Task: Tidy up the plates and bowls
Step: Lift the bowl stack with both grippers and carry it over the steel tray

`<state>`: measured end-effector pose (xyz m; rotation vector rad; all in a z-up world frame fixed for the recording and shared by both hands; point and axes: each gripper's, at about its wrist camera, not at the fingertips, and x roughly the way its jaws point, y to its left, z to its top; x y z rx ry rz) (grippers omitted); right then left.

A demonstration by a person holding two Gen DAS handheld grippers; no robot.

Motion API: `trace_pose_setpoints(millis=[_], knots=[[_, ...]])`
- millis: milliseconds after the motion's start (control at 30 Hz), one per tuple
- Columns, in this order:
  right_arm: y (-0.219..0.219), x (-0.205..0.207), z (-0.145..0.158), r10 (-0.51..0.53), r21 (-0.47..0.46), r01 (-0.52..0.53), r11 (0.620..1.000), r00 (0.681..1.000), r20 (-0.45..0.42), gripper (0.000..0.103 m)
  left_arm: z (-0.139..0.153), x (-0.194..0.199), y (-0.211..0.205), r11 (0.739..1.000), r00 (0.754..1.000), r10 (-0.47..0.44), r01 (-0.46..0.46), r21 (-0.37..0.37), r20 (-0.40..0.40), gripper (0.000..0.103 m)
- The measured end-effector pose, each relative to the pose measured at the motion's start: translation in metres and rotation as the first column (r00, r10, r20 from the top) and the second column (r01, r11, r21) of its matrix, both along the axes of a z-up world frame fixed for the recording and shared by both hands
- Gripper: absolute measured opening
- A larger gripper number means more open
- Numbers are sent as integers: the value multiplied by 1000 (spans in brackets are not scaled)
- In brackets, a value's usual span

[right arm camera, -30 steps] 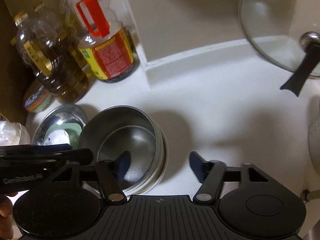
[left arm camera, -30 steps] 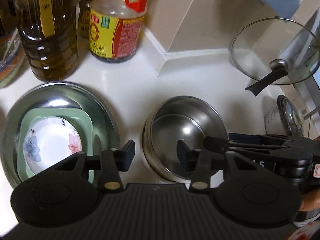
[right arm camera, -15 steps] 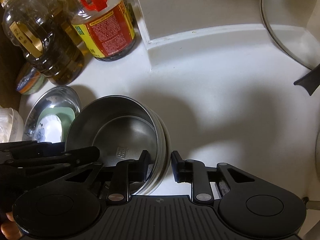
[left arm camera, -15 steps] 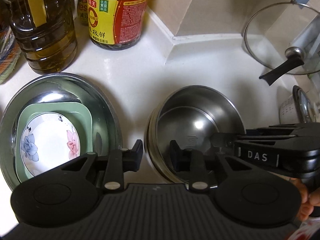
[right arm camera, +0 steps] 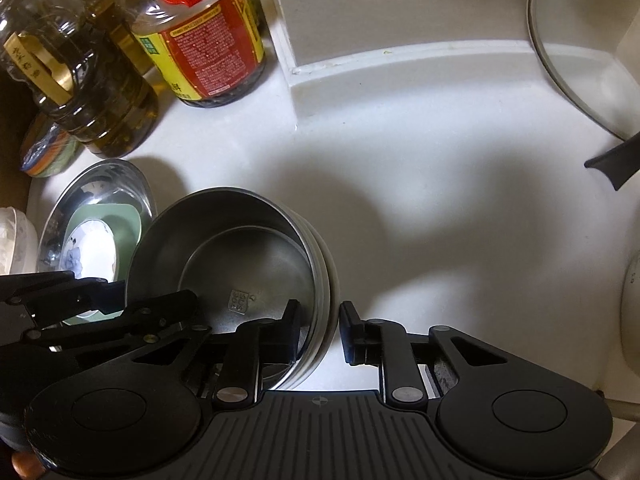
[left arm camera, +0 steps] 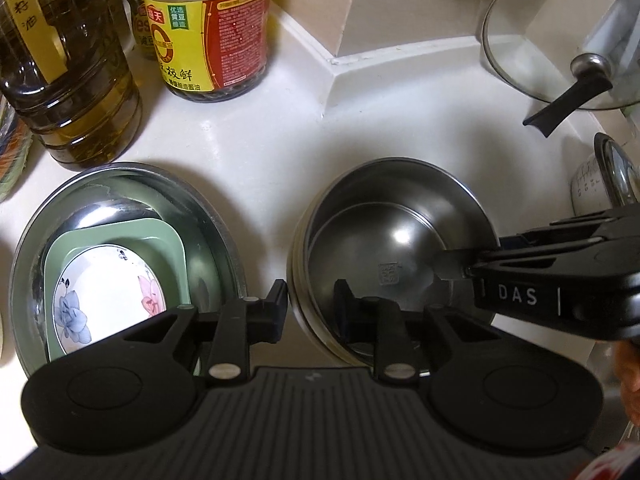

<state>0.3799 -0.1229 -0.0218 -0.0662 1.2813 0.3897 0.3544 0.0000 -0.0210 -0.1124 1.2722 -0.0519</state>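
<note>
Bowls sit on the white tabletop (left arm camera: 256, 168) in front of me. My left gripper (left arm camera: 311, 304) and my right gripper (right arm camera: 320, 330) both grab the stack of steel bowls (left arm camera: 394, 236), one on each side. On each one, one of the fingers is inside the top bowl and the other is outside the wall, and they have just been closing on the rim. Both squeeze the rim now.

Just beside the stack is a big steel basin (left arm camera: 208, 216). A green square dish (left arm camera: 168, 240) lies in it, and a white flower plate (left arm camera: 104, 280) lies in the green dish.

Behind them stand an oil bottle (left arm camera: 76, 92) and a soy sauce jug (left arm camera: 208, 28). A glass lid (left arm camera: 556, 40) leans at the far right.
</note>
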Motion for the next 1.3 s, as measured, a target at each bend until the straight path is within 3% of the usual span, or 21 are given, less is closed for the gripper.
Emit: trace_pose_setpoints(millis=[433,833,1300], knots=[[6,7,0,5,-19,-5,1000,1000,-1,17,1,7,2,1000,999,-12,12,3,-30,22],[3,4,1,-99,0,99,995,995,23,18,0,11,6,1000,1000,0,0,-10,-27,22],[11,4,7,-78,-13,79,997,994,75,16,0,10,9,1000,999,8,-8,-7,-47,22]])
